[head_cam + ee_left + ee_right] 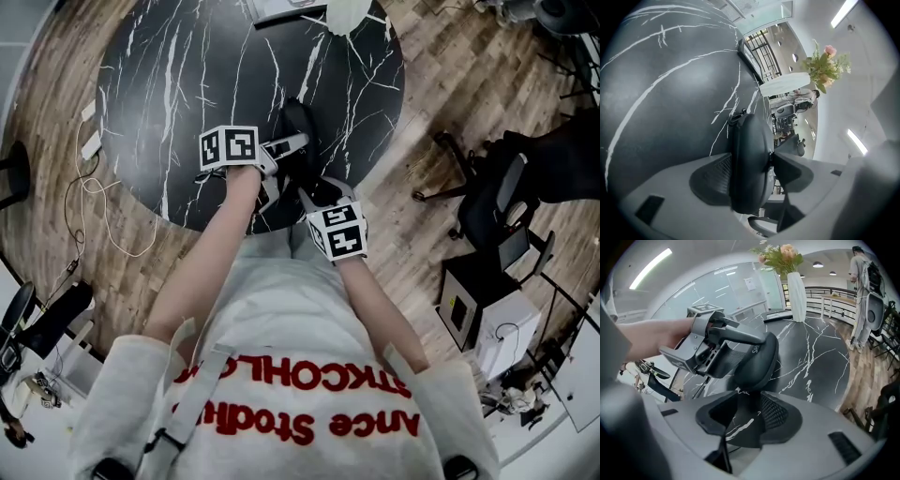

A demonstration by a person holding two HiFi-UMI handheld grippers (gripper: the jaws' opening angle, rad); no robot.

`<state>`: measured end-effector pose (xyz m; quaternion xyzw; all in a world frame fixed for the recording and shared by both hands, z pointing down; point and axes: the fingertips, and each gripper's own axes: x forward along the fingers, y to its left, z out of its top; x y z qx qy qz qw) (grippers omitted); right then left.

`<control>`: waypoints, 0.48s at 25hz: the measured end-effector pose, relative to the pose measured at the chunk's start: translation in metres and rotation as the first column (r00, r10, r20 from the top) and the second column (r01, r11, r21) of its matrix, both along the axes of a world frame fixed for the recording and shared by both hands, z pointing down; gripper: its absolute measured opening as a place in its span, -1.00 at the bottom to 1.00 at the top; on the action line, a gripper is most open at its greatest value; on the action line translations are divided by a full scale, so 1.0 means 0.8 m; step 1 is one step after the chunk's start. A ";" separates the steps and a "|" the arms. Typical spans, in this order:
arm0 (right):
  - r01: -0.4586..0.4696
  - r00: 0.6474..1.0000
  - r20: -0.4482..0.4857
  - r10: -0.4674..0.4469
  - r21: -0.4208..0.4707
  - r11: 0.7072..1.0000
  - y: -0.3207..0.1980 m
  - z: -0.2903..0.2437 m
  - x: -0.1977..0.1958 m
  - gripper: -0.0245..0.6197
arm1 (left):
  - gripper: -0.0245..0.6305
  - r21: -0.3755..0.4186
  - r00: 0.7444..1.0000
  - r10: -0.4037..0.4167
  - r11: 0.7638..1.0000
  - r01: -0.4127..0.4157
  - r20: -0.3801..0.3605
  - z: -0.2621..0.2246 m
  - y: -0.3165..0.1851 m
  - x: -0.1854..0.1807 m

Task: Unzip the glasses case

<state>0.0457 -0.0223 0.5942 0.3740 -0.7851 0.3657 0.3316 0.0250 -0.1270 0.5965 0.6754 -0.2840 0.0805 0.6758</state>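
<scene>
Left gripper (748,177) clamped the closed glasses case (750,140); contents unseen. Right gripper (750,416) stood half open at the case's end, gripping nothing. Vase (797,291) held flowers (780,254).

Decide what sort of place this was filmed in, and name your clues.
Most likely an open-plan office or lab lounge. A round black marble-look table stands on wood flooring, with wheeled office chairs beside it. Glass partitions and ceiling strip lights show behind.
</scene>
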 end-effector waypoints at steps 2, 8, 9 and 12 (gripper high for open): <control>-0.002 1.000 0.001 0.002 -0.009 1.000 0.003 0.006 -0.003 -0.43 | -0.06 0.002 1.000 0.000 1.000 0.000 0.002 0.000 0.000 0.000; 0.015 1.000 0.010 -0.015 -0.029 0.999 0.004 0.018 -0.022 -0.54 | -0.06 0.002 1.000 -0.002 1.000 0.002 0.000 0.001 0.000 0.001; 0.012 1.000 0.010 -0.011 -0.034 0.999 0.005 0.019 -0.022 -0.64 | -0.06 0.003 1.000 -0.003 1.000 0.003 -0.001 0.001 0.000 0.001; -0.005 1.000 0.011 0.006 -0.034 0.999 0.004 0.019 -0.018 -0.78 | -0.06 0.004 1.000 -0.002 1.000 0.002 -0.003 0.001 0.000 0.000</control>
